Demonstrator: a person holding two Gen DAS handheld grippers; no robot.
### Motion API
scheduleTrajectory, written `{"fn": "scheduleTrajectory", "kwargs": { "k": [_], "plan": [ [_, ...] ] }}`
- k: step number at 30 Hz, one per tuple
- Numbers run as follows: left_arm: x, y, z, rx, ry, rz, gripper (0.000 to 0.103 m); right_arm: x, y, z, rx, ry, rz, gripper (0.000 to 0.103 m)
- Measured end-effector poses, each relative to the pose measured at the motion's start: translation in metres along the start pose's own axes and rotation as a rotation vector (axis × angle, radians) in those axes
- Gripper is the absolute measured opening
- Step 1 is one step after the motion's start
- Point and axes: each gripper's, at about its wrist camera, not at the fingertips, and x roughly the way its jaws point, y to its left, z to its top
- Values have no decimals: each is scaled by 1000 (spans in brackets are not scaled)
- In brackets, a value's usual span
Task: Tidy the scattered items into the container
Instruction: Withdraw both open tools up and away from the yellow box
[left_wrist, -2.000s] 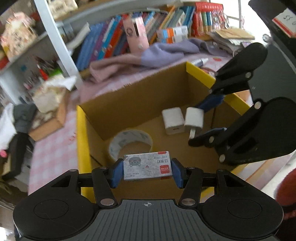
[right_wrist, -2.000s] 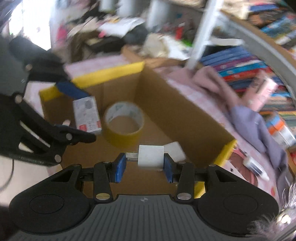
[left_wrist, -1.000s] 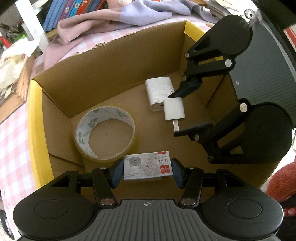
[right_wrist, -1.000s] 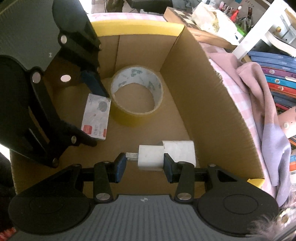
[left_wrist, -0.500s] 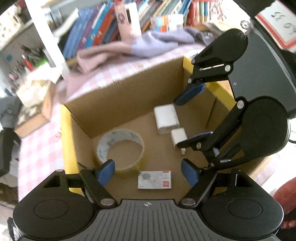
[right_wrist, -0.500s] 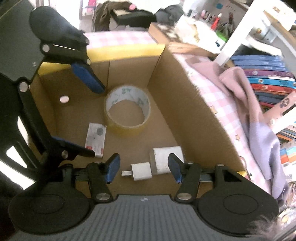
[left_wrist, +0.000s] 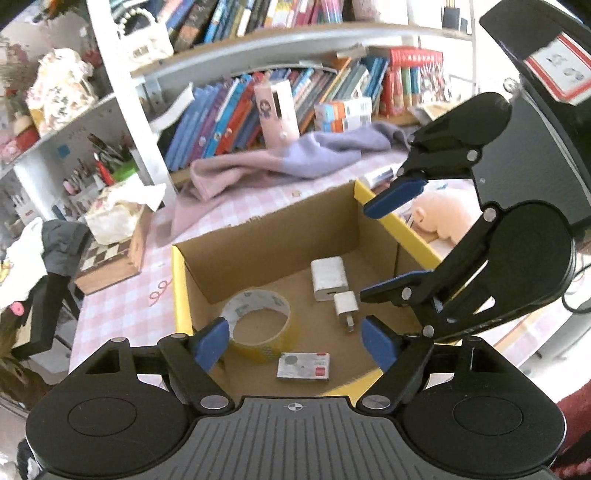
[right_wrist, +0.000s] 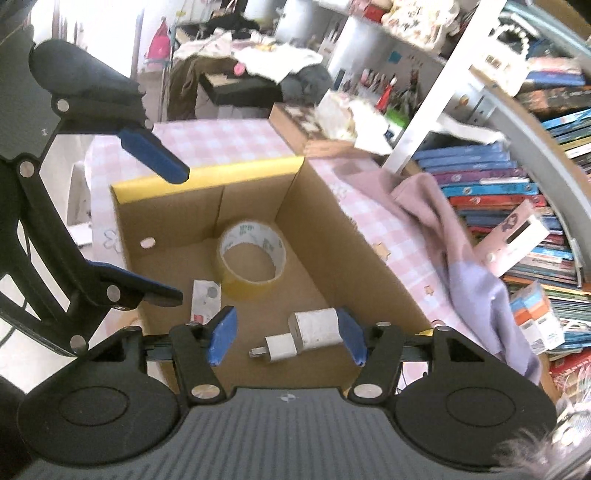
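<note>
Blue pads on my left tool stand wide apart with nothing between them; the tool hangs above the near edge of the cardboard box. My right tool is likewise empty, its jaws opening, and it hangs over the opposite side of the same box; in the left wrist view it enters from the right, its two blue pads well apart.

Inside the box I record four items on the floor. The small stapler-pin packet lies flat near the left tool's side, apart from everything else. The roll of yellow tape lies flat toward the yellow-edged wall, just beside the packet. The small white plug adapter lies on its side, its metal prong pointing toward the left tool. It lies just beside the larger white charger block; I cannot tell whether the two touch. In the right wrist view the adapter and charger appear just beyond the right tool's pads, not gripped.

The box stands on a bench covered in a pink checked cloth. Beyond it lies a pink and lilac garment, then a bookshelf. A pink plush toy lies outside the box.
</note>
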Motion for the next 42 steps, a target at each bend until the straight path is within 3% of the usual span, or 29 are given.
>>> {"fn": "scheduleTrajectory", "kwargs": {
  "k": [19,27,34,42],
  "plan": [
    [-84,-37,-60,-107,-83,75,82,-81,58,-45,171,-80,-105,63],
    [-102,-50,-80,-178,-109,110,82,-106,74,-69,320,-115,-165,67],
    [-109,-51,-96,-316,-133,104,82,-123,87,-94,481,-135,-208,71],
    [-111,-74,-110,-310,-142,163,84,-139,109,-120,581,-156,-298,77]
  ]
}}
